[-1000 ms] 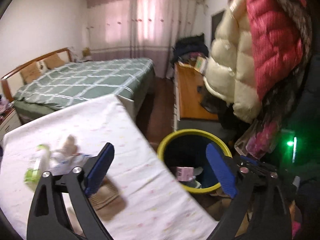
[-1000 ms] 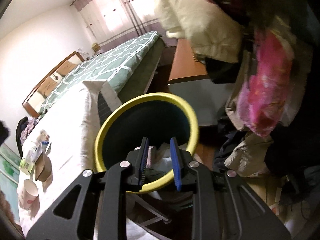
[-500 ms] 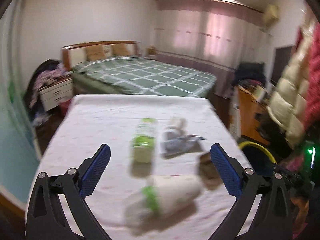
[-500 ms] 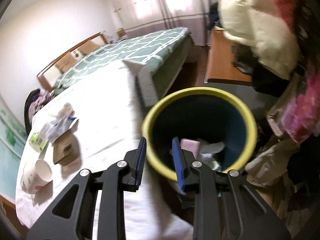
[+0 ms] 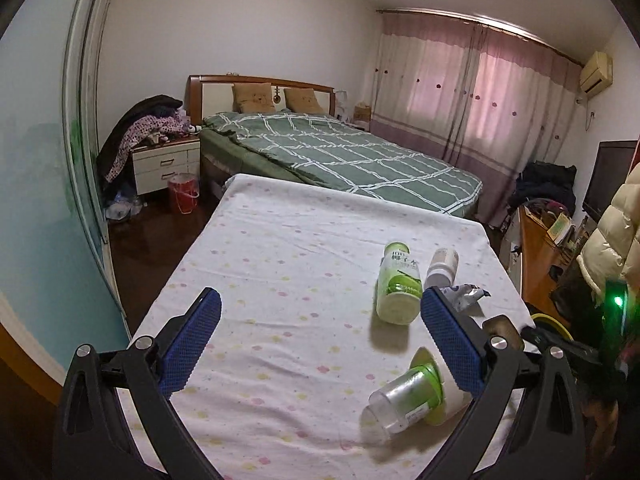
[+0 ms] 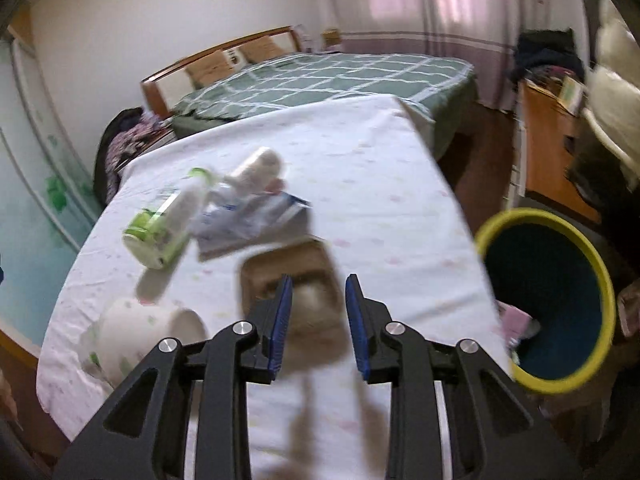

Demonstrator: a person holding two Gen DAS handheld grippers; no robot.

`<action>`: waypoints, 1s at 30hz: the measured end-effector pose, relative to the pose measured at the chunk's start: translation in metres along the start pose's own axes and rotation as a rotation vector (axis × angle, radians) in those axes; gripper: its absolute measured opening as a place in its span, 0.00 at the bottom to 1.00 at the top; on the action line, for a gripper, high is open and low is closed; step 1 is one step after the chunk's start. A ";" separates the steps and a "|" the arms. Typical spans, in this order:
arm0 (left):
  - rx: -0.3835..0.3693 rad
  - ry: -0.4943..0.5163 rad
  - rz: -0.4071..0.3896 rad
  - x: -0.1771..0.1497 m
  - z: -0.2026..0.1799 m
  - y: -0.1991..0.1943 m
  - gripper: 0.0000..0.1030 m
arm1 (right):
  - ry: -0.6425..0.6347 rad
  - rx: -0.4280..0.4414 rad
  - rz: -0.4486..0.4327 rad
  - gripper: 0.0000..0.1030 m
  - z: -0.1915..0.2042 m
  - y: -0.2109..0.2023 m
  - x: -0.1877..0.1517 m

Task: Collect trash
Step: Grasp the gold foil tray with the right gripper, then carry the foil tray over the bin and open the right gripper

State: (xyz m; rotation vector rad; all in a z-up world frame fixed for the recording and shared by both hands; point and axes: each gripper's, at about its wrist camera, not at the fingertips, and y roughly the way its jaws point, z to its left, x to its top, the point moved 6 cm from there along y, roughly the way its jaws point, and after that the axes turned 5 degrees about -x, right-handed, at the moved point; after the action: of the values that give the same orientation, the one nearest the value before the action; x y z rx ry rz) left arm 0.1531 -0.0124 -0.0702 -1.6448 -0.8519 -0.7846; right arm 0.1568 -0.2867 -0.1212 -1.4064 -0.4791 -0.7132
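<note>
Left tongs [image 5: 320,336] gape wide, empty; right tongs [image 6: 318,316] part-open, holding nothing.

Lit by soft pinkish daylight through the curtains [image 5: 472,92] — otherwise even and dim. Left wrist view sharp throughout; soft shadows under the green bottle [image 5: 398,284] on the table [image 5: 280,264]. Right wrist view heavily motion-blurred — brown box [image 6: 294,280], wrapper [image 6: 244,216] and paper cup [image 6: 136,336] smeared, yellow bin rim [image 6: 606,292] softer. Strong fisheye bending at edges, black vignette in corners. Bright green LED glare [image 5: 618,302] at right.
</note>
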 end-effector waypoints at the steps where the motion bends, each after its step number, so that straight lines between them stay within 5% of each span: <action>1: -0.001 -0.002 0.004 -0.001 0.000 0.001 0.95 | -0.015 -0.005 0.003 0.26 0.006 0.005 0.003; 5: 0.000 -0.009 0.011 -0.003 -0.003 0.006 0.95 | -0.034 -0.098 -0.009 0.39 0.006 0.018 0.013; 15: -0.017 -0.029 0.053 -0.012 0.000 0.024 0.95 | 0.011 -0.117 0.069 0.38 -0.018 0.043 0.000; 23: -0.021 -0.026 0.059 -0.014 -0.004 0.027 0.95 | 0.021 -0.092 0.087 0.05 -0.014 0.045 -0.006; 30: -0.036 -0.005 0.070 -0.017 -0.014 0.028 0.95 | 0.055 -0.093 0.054 0.04 -0.025 0.027 -0.007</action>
State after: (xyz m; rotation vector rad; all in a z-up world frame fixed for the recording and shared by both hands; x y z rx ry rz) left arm 0.1666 -0.0336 -0.0956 -1.6997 -0.7838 -0.7516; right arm 0.1682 -0.3103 -0.1487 -1.4769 -0.3677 -0.7366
